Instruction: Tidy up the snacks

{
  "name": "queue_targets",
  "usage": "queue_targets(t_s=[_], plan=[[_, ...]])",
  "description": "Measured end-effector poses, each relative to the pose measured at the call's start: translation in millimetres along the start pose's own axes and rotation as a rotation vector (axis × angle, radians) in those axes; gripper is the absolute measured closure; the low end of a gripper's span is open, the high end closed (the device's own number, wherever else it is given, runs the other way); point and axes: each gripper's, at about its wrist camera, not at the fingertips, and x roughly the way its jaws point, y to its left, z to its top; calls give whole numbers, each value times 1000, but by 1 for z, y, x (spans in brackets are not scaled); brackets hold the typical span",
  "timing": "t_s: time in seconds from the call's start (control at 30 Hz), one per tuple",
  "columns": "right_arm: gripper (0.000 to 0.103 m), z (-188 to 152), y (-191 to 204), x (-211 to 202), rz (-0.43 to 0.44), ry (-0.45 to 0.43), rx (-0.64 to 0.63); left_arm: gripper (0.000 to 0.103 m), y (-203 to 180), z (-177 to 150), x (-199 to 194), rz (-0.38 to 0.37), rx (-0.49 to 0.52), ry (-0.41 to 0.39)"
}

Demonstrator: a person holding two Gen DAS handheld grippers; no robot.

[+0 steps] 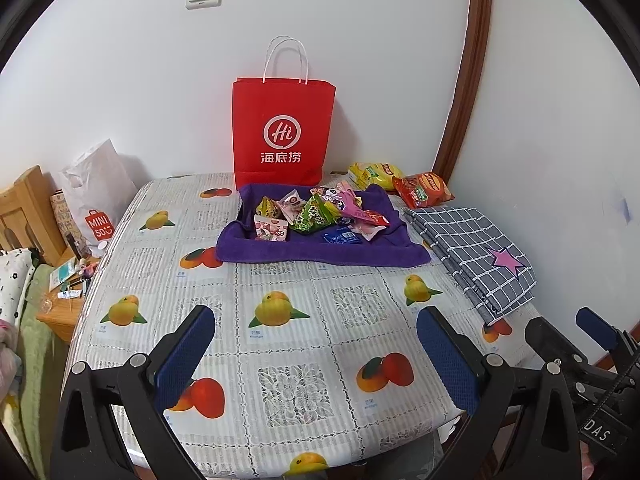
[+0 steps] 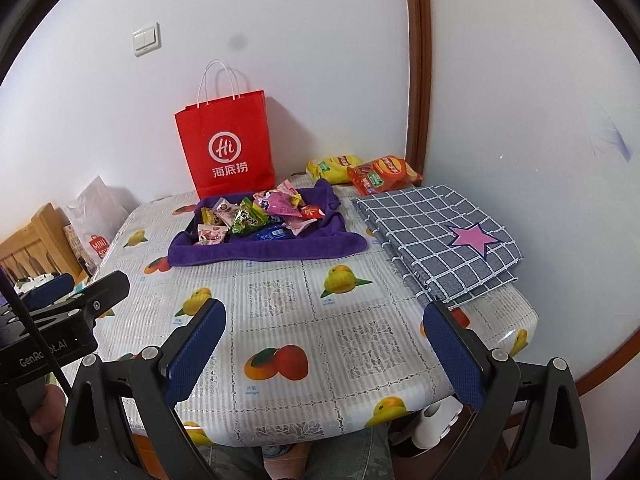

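Several small snack packets (image 1: 320, 216) (image 2: 256, 216) lie heaped on a purple towel (image 1: 320, 254) (image 2: 264, 250) at the table's far middle. Behind it a red paper bag (image 1: 282, 132) (image 2: 228, 148) stands upright against the wall. A yellow chip bag (image 1: 372, 174) (image 2: 334, 168) and a red chip bag (image 1: 424, 190) (image 2: 382, 174) lie at the far right corner. My left gripper (image 1: 316, 320) hangs open over the near table, empty. My right gripper (image 2: 324, 316) is open too, nothing between its fingers, well short of the towel.
A folded grey checked cloth with a pink star (image 1: 476, 252) (image 2: 436, 236) lies on the right side. The fruit-print tablecloth (image 1: 280, 360) (image 2: 300, 312) covers the table. A white shopping bag (image 1: 96, 196) and a wooden nightstand (image 1: 64, 308) stand at the left. Wall closes off back and right.
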Motion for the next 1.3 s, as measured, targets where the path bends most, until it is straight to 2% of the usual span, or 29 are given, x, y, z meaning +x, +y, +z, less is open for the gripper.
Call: queue_targets(t_s=[1.3], plan=[[5,2,1,-3,-6,-12,-4,1,4,0,2,5,4,6]])
